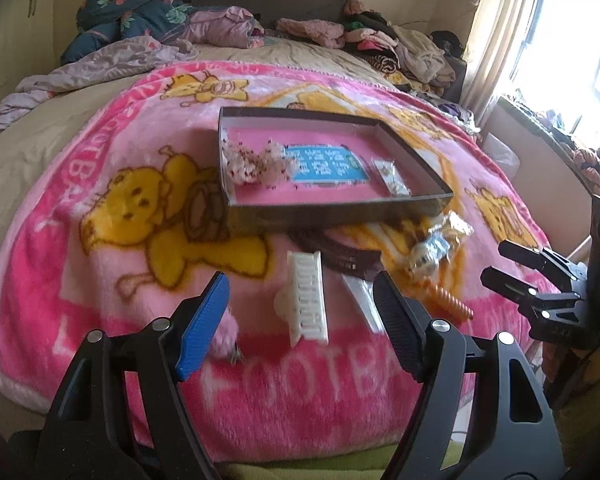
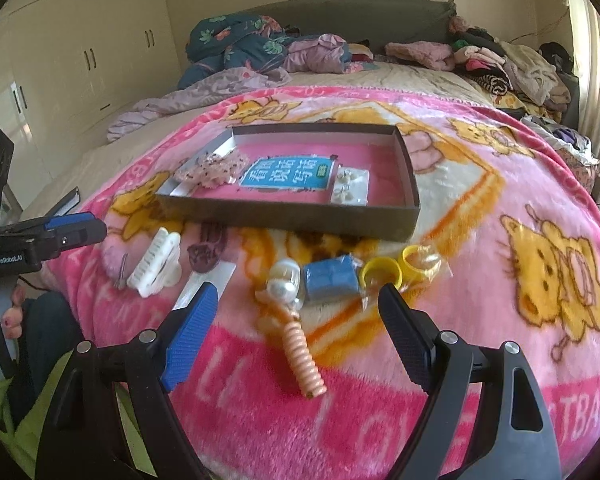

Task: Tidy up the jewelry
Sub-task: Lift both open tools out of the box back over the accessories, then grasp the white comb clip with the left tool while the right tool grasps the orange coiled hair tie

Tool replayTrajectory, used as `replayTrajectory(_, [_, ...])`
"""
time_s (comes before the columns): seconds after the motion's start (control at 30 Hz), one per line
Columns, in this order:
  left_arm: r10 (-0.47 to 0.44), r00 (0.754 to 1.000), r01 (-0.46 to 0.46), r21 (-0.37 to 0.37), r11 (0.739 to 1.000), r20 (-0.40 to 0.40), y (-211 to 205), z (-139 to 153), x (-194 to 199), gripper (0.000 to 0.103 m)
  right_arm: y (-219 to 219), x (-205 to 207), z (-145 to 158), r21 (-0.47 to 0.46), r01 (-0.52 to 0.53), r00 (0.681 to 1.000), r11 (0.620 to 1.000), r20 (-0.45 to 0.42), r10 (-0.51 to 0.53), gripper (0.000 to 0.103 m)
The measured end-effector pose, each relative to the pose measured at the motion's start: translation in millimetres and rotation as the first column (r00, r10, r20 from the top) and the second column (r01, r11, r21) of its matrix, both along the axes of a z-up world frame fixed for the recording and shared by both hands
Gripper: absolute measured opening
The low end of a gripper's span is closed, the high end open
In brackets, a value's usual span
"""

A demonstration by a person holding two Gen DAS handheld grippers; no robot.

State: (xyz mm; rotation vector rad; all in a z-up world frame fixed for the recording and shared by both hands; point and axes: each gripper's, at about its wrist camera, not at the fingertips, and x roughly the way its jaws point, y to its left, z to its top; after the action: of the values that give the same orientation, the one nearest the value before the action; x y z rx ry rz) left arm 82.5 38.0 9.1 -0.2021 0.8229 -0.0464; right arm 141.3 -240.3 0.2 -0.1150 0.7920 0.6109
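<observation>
Both hand-held grippers, left (image 1: 300, 320) and right (image 2: 296, 332), hover wide and empty; soft blanket (image 2: 500, 184) could let the clip (image 1: 306, 300) tilt away when pinched.

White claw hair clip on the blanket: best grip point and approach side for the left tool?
Grip the white hair clip across its long toothed body, pads on the two long sides, coming from above and the near edge. It lies flat and lengthwise, pointing away between the open left tool fingers, so the narrow width fits the gap. Avoid the rounded lever end: it looks likely to slip.
</observation>
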Motion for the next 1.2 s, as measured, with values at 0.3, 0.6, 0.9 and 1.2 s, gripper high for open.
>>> replayTrajectory(0.3, [-0.029, 0.999, 0.029, 0.008, 1.000, -0.043, -14.2, -17.0, -11.1, 0.065, -5.1, -12.0, -17.4, -0.022, -0.003, 1.000, 1.000, -0.025, 0.003, 0.080])
replayTrajectory(0.6, [-0.041, 0.996, 0.044, 0.033, 0.999, -0.081, -29.9, -35.8, -1.6, 0.058, -5.7, -16.9, -37.2, -0.061, -0.033, 0.999, 0.998, -0.038, 0.031, 0.079])
replayTrajectory(0.9, [-0.010, 0.993, 0.019, 0.077, 0.997, -0.114, -30.2, -47.8, 18.2, 0.054, 8.5, -5.2, -60.8, -0.098, -0.103, 0.994, 0.990, -0.058, 0.098, 0.065])
replayTrajectory(1.2, [0.017, 0.988, -0.004, 0.084, 0.996, -0.156, -29.0, -61.9, 33.9, 0.046, 19.8, -0.2, -76.0, -0.119, -0.142, 0.990, 0.983, -0.035, 0.139, 0.033])
